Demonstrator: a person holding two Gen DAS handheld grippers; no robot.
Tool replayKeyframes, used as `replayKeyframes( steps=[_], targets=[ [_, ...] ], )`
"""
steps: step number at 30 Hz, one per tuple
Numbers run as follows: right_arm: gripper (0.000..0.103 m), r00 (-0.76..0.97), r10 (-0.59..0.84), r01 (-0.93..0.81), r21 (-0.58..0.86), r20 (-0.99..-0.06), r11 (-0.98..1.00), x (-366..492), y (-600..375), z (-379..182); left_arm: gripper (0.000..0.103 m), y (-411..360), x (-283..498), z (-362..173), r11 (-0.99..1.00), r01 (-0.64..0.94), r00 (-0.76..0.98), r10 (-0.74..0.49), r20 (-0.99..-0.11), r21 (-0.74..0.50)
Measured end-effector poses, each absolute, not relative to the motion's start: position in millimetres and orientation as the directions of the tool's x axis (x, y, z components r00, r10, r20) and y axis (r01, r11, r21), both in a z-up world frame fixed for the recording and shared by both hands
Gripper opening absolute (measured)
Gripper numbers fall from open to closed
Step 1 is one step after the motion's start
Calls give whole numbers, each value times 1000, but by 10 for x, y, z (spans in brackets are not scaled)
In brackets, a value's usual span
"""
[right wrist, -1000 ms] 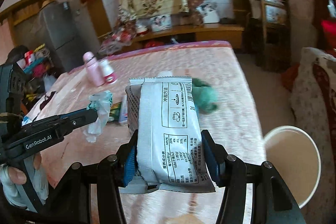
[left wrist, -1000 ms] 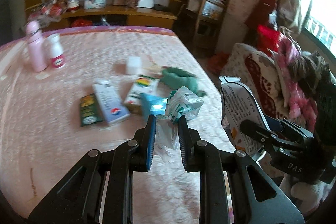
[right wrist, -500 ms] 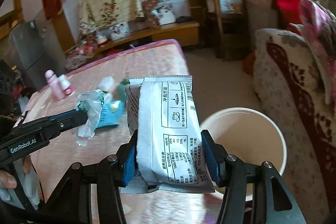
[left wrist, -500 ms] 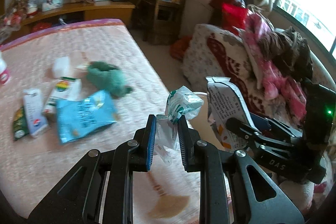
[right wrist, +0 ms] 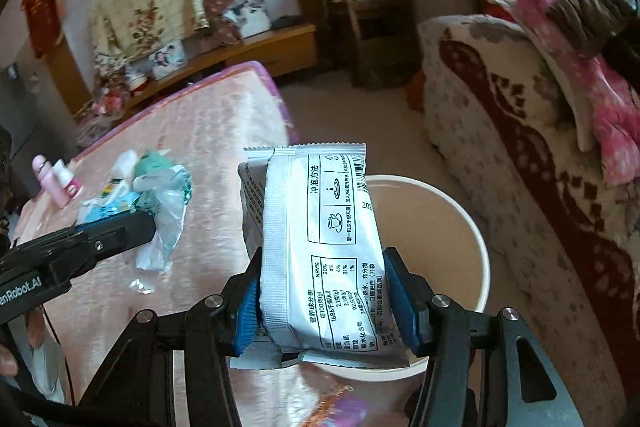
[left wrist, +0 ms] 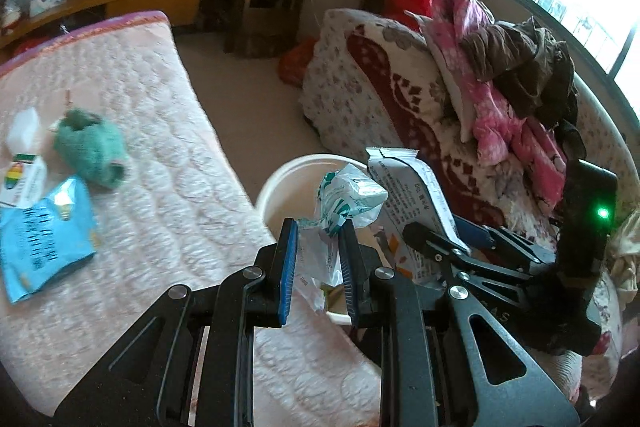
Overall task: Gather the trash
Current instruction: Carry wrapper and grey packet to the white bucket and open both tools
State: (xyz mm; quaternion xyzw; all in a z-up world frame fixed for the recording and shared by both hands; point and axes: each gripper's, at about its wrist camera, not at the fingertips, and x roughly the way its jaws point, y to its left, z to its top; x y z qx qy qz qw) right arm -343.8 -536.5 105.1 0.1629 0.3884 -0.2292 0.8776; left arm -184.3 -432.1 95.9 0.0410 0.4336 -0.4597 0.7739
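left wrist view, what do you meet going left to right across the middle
blue snack packet → green plush toy → white bucket → crumpled green-and-white wrapper → silver sachet → right gripper

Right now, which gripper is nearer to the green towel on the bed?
Left. The left gripper hangs by the bed's edge, nearer the green towel; the right gripper is farther off, beside the bucket.
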Motion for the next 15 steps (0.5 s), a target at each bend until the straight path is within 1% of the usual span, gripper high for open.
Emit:
replayKeyframes(
  steps=[7, 9, 10, 11, 12, 13, 15],
  targets=[
    [54, 553, -301, 589, 109, -777, 801, -3487, -5638, 876, 19, -4577, -1827, 811, 549, 753, 152, -682, -715, -364],
    [58, 541, -316, 609, 104, -779, 786, -3494, -5687, 837, 22, -4630, -1813, 773, 545, 752, 143, -685, -714, -372],
    [62, 537, -327, 623, 104, -778, 776, -3503, -5719, 814, 32, -4655, -1795, 757, 542, 750, 135, -687, -714, -380],
    [70, 537, -330, 629, 108, -776, 770, -3514, -5743, 797, 47, -4667, -1780, 739, 539, 746, 126, -690, -713, -390],
    [74, 536, -333, 641, 117, -776, 759, -3532, -5774, 772, 53, -4667, -1767, 725, 537, 742, 120, -696, -708, -402],
    [78, 534, -332, 649, 125, -777, 751, -3545, -5798, 756, 56, -4668, -1760, 719, 536, 739, 120, -700, -704, -407],
    [78, 534, -324, 653, 138, -781, 744, -3564, -5826, 730, 56, -4651, -1741, 709, 546, 735, 130, -696, -706, -402]
  ],
)
